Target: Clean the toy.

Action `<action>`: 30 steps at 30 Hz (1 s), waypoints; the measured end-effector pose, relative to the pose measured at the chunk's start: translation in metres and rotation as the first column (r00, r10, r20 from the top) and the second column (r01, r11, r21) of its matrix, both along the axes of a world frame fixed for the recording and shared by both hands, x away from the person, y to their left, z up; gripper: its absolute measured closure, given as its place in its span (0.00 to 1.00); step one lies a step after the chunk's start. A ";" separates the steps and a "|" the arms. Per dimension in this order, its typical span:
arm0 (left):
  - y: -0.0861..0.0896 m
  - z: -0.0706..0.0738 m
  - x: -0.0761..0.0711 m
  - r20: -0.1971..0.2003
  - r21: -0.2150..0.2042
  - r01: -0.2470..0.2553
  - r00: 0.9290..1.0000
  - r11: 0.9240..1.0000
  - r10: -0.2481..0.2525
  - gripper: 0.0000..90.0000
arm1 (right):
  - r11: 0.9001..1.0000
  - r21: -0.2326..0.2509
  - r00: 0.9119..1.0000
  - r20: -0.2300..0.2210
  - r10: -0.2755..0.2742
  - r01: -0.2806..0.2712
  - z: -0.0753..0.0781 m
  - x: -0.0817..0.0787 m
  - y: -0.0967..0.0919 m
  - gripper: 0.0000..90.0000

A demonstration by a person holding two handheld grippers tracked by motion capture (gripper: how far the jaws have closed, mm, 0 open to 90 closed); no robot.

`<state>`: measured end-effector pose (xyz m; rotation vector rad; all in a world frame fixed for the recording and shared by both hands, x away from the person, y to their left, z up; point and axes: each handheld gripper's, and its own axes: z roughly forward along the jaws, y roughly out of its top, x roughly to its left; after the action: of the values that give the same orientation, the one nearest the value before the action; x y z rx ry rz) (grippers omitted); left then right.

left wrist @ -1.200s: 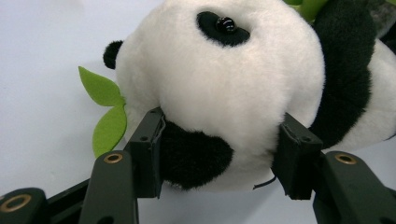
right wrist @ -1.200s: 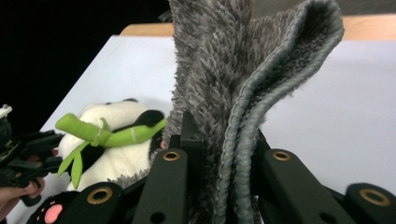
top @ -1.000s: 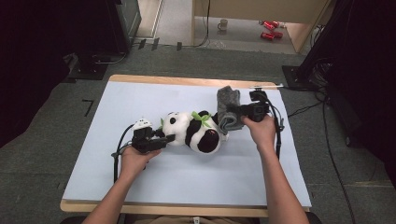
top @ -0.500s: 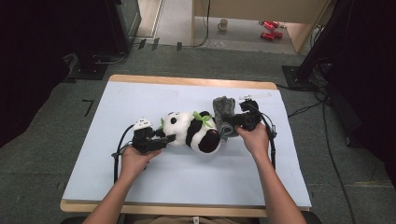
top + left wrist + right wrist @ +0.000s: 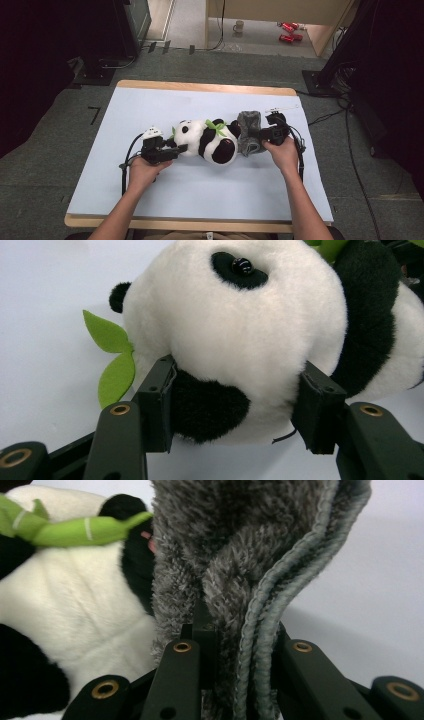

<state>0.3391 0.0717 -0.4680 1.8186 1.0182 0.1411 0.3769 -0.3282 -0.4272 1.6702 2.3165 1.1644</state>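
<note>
From above, your left gripper [image 5: 172,150] meets the plush panda [image 5: 207,141], which lies mid-table on the pale mat [image 5: 150,100], but its own camera shows what that view cannot: its jaws squeezing the panda's white head [image 5: 240,335] from both sides. Your right gripper [image 5: 235,645] is clamped tight on the folded grey fuzzy cloth [image 5: 250,555], which touches the panda's black rear end.

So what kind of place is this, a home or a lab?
Most likely a lab or recording studio: a table with a plain pale-blue cover, black equipment stands and cables across grey carpet, and a plush panda set out for handling.
</note>
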 end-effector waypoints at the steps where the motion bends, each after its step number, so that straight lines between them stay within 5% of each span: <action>1: 0.000 0.000 0.000 -0.004 0.002 0.002 1.000 1.000 -0.002 0.48 | 1.000 -0.001 1.000 -0.008 -0.006 0.006 0.000 0.000 -0.003 0.86; 5: 0.001 0.001 0.001 -0.007 0.008 0.012 1.000 1.000 -0.012 0.48 | 0.999 -0.035 0.999 -0.016 -0.028 0.028 0.000 0.001 -0.012 0.86; 10: 0.001 0.001 0.000 -0.004 0.019 0.015 1.000 1.000 -0.015 0.48 | 0.999 0.006 0.999 0.003 -0.047 0.047 0.008 0.000 -0.019 0.86; 12: 0.001 0.000 -0.001 -0.004 0.022 0.015 1.000 1.000 -0.015 0.48 | 0.998 0.057 0.998 0.050 -0.031 0.028 0.026 -0.001 -0.017 0.86; 20: 0.004 -0.001 0.000 -0.014 0.013 0.025 1.000 1.000 -0.025 0.48 | 0.996 0.083 0.990 0.141 0.029 -0.041 0.054 -0.001 0.010 0.86; 30: 0.004 -0.005 -0.005 0.002 0.009 0.018 1.000 1.000 -0.018 0.48 | 0.995 0.062 0.993 0.092 0.075 -0.081 0.032 0.017 0.034 0.86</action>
<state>0.3338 0.0762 -0.4731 1.8347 1.0014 0.1367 0.3935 -0.2939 -0.3954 1.5248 2.3331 1.3148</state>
